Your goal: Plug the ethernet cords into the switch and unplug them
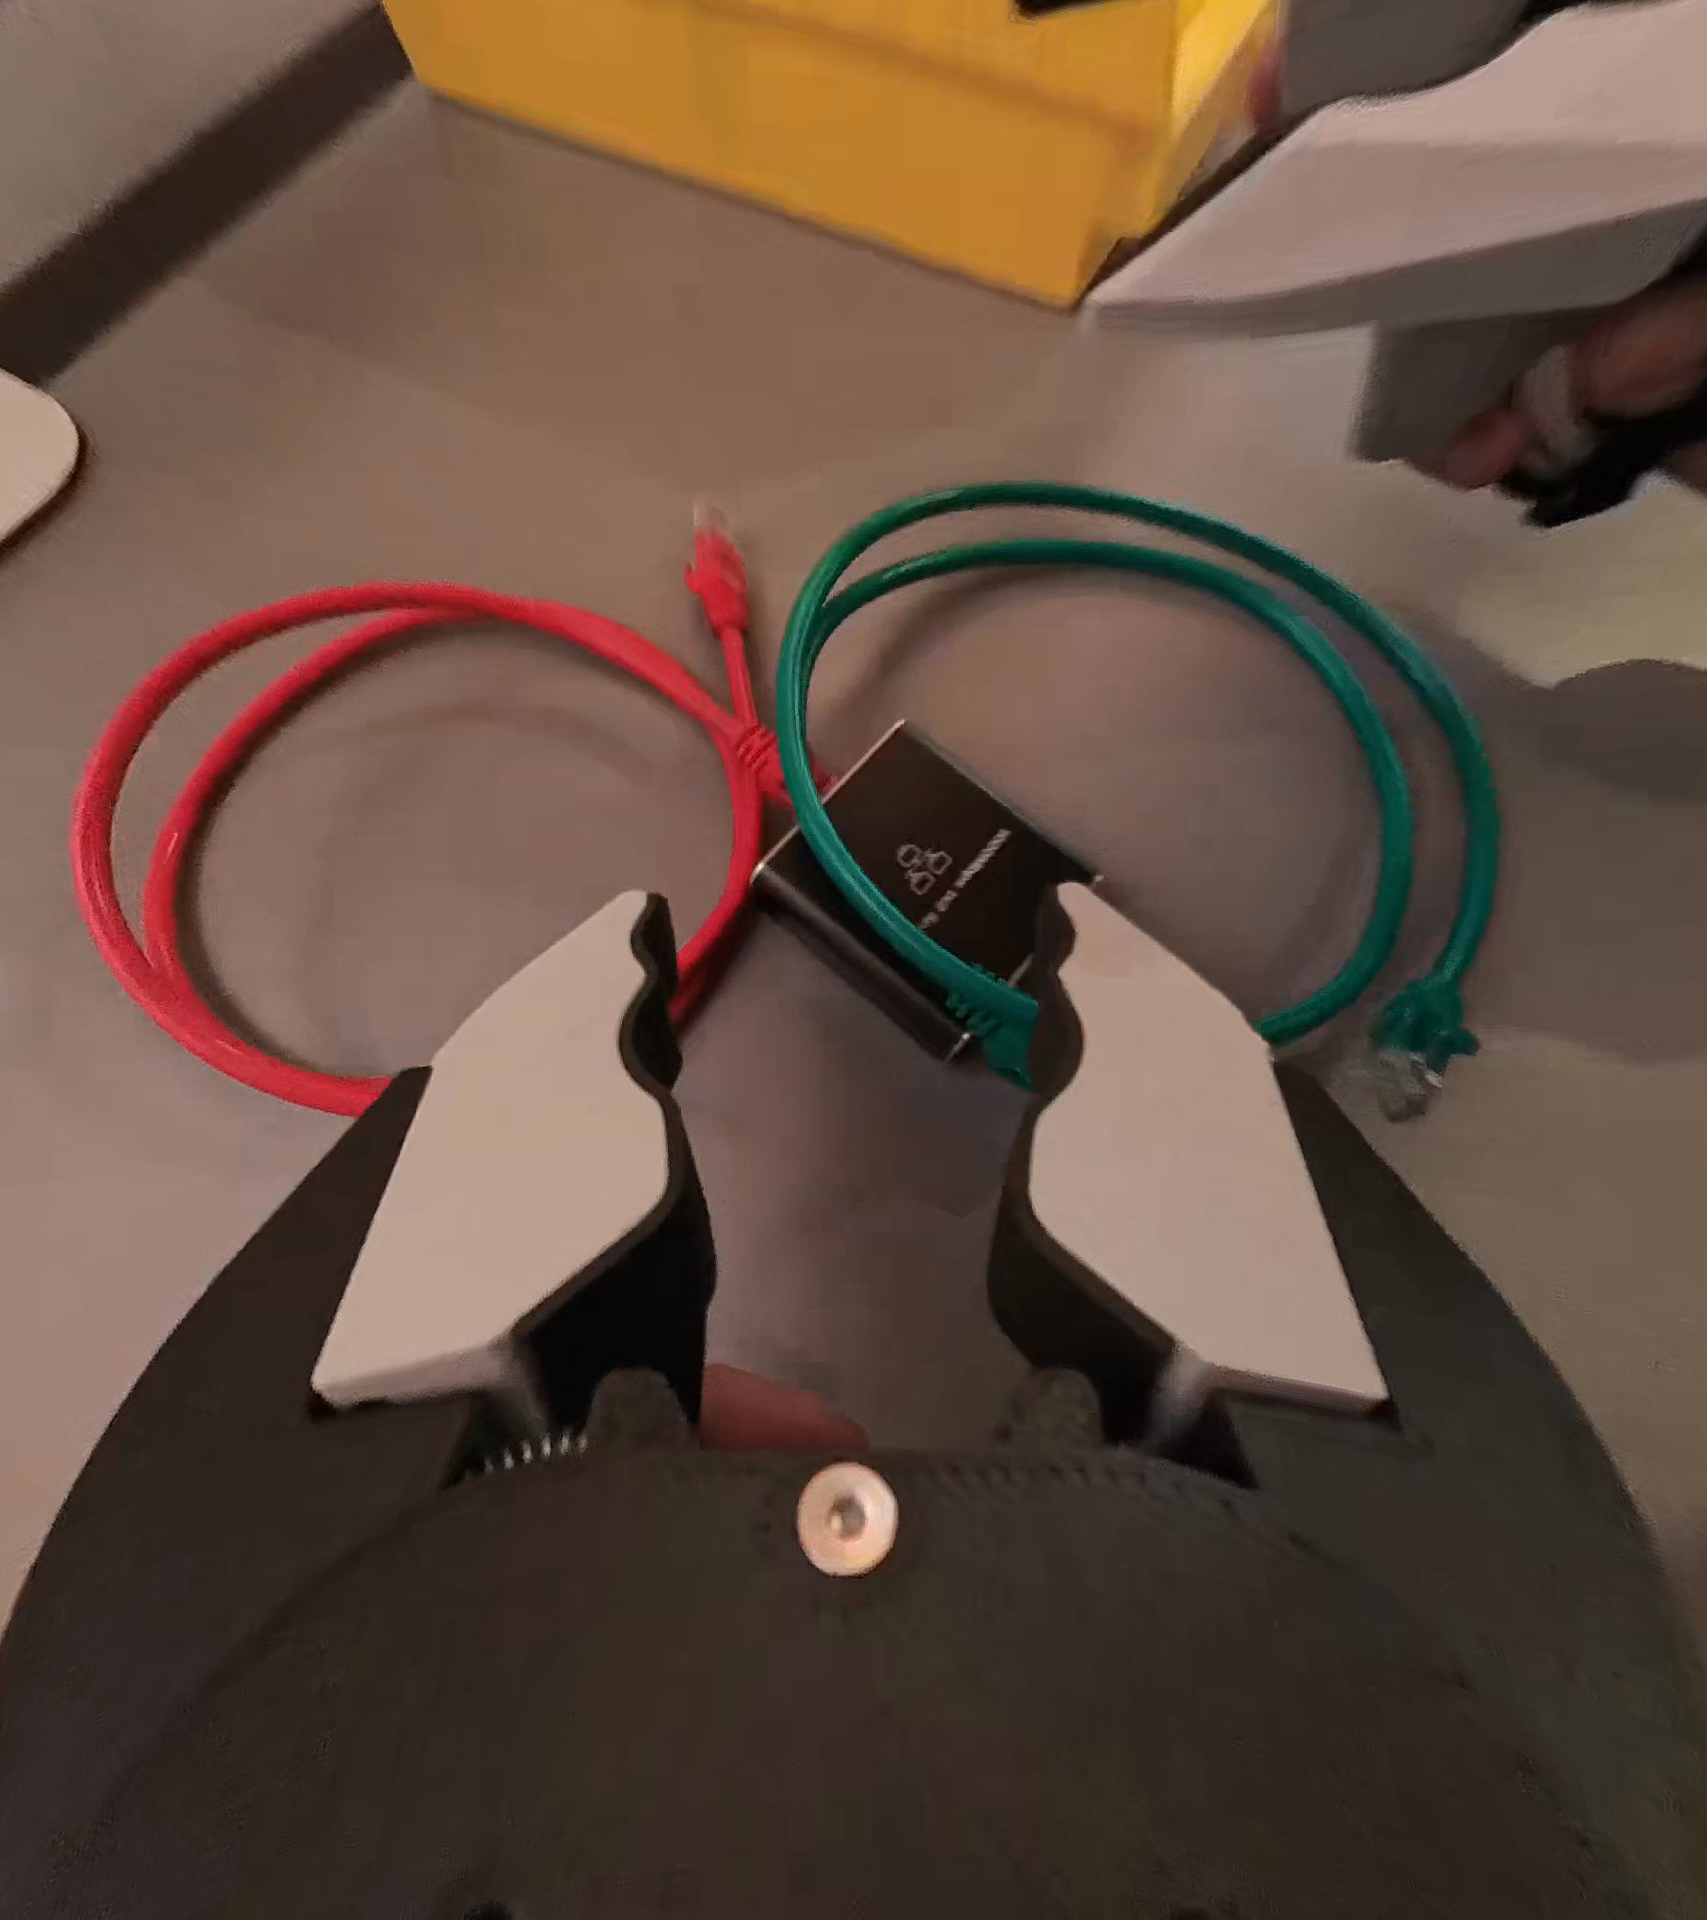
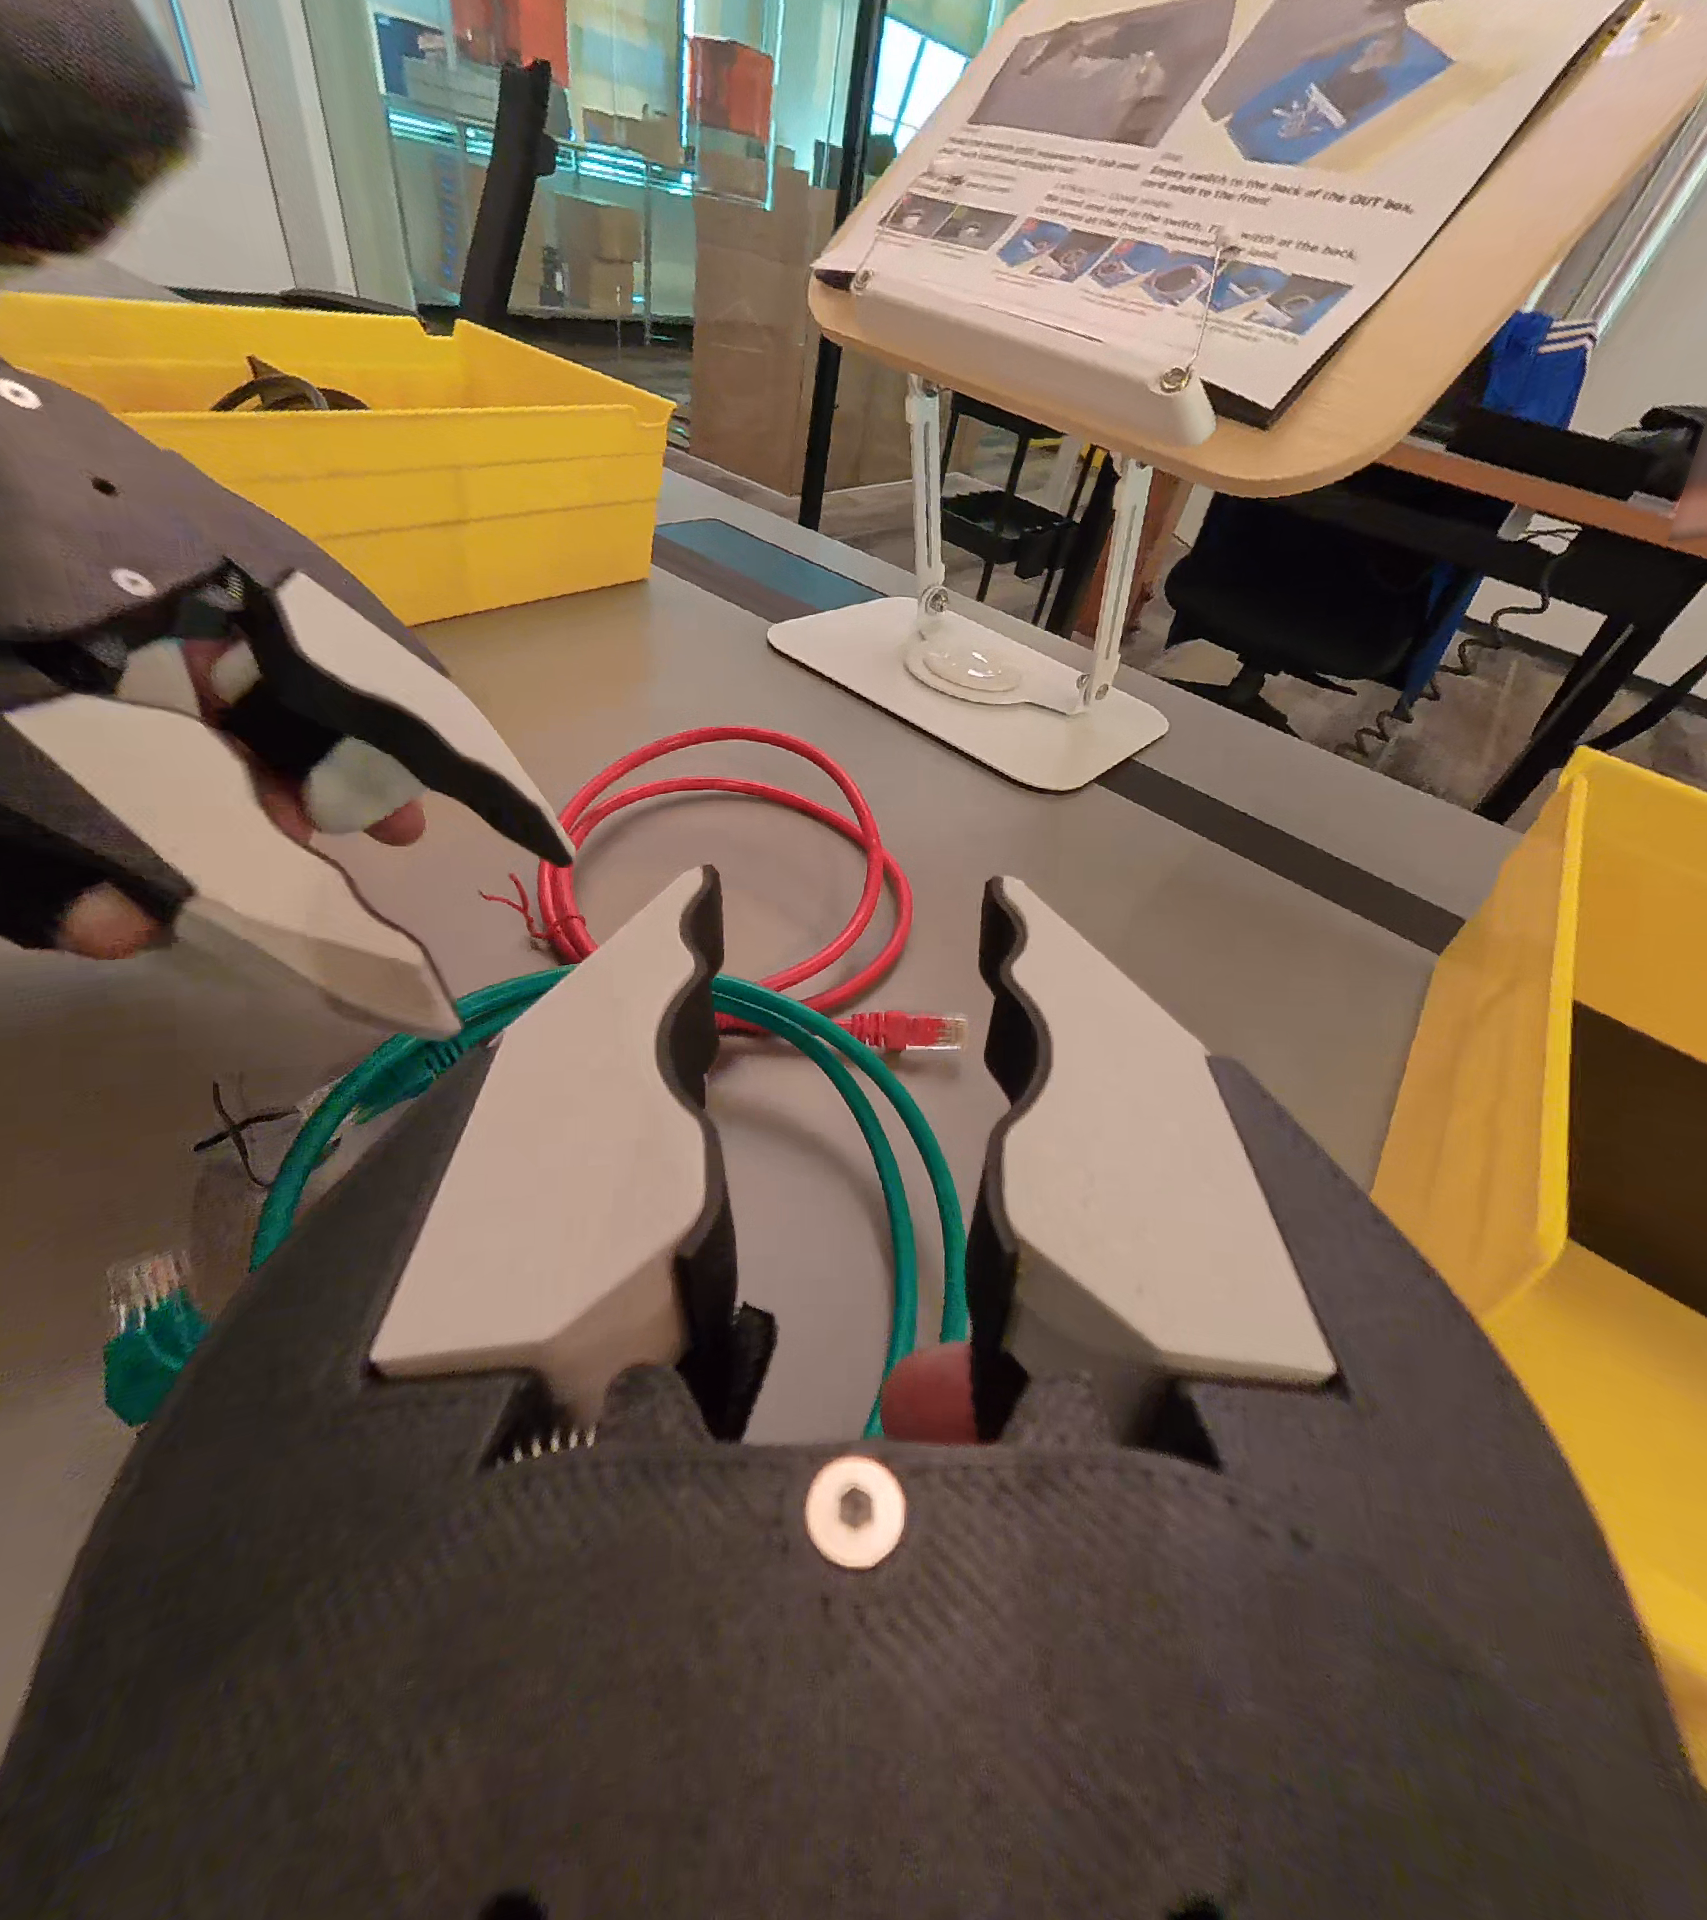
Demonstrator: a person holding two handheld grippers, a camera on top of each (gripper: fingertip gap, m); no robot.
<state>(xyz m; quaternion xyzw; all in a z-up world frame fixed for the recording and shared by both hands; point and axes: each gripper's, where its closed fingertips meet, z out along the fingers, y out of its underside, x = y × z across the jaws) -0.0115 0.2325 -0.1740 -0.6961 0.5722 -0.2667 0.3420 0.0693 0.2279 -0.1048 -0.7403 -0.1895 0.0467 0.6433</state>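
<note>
A small black switch (image 1: 922,862) lies on the grey table (image 1: 413,364). A coiled green cord (image 1: 1244,582) drapes over it; one green plug (image 1: 994,1034) sits at the switch's near corner, the other (image 1: 1420,1044) lies loose to the right. A coiled red cord (image 1: 392,831) lies to the left with a loose plug (image 1: 719,571). My left gripper (image 1: 859,914) is open and empty, its right finger beside the near green plug. My right gripper (image 2: 854,894) is open and empty above the green cord (image 2: 890,1143) and red plug (image 2: 911,1029). The switch is hidden in the right wrist view.
A yellow bin (image 2: 413,488) stands at the back of the table and another (image 2: 1607,1091) at the right. A document stand (image 2: 974,686) holding a printed sheet stands behind the cords. A gloved hand holds the left gripper (image 2: 496,935), which is seen at left.
</note>
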